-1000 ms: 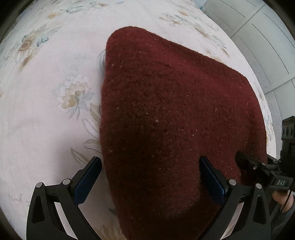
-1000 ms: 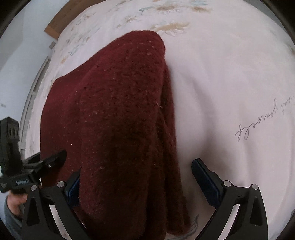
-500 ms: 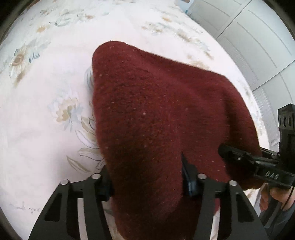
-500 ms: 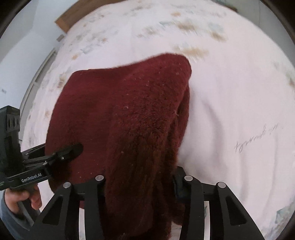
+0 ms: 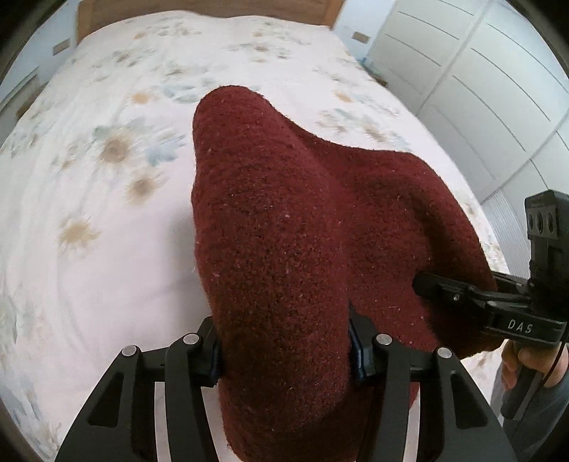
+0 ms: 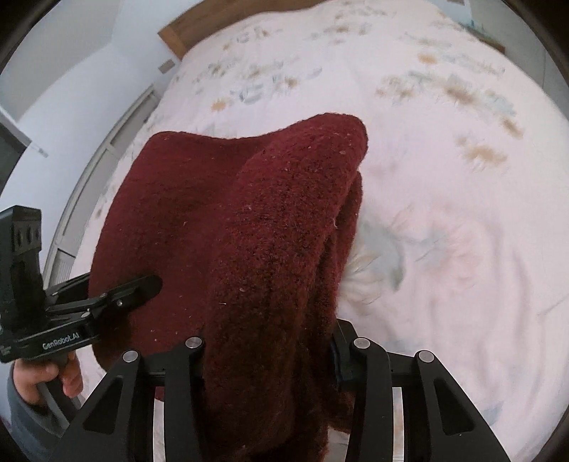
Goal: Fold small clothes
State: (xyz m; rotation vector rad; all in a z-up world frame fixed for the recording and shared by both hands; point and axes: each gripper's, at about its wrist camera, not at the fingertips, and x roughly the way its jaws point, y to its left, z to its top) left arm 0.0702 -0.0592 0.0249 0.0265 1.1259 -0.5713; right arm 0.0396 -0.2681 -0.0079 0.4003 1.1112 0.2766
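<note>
A dark red woolly garment (image 5: pixel 284 227) hangs between both grippers above a white bed with a flower print (image 5: pixel 106 170). My left gripper (image 5: pixel 286 350) is shut on one near corner of it. My right gripper (image 6: pixel 266 350) is shut on the other near corner of the garment (image 6: pixel 256 227). The cloth drapes over both sets of fingers and hides the pads. The far end of the garment rests on the bed. The right gripper shows at the right of the left wrist view (image 5: pixel 462 295), and the left gripper at the left of the right wrist view (image 6: pixel 106 298).
The bed (image 6: pixel 444 213) fills both views. A wooden headboard (image 5: pixel 199 10) stands at the far end. White wardrobe doors (image 5: pixel 480 81) stand at the right of the left wrist view. A white wall (image 6: pixel 71 71) is at the left of the right wrist view.
Both grippers went from open around the garment's near edge to shut on it. They have since lifted it, so the cloth rises off the bed and more of the bed shows.
</note>
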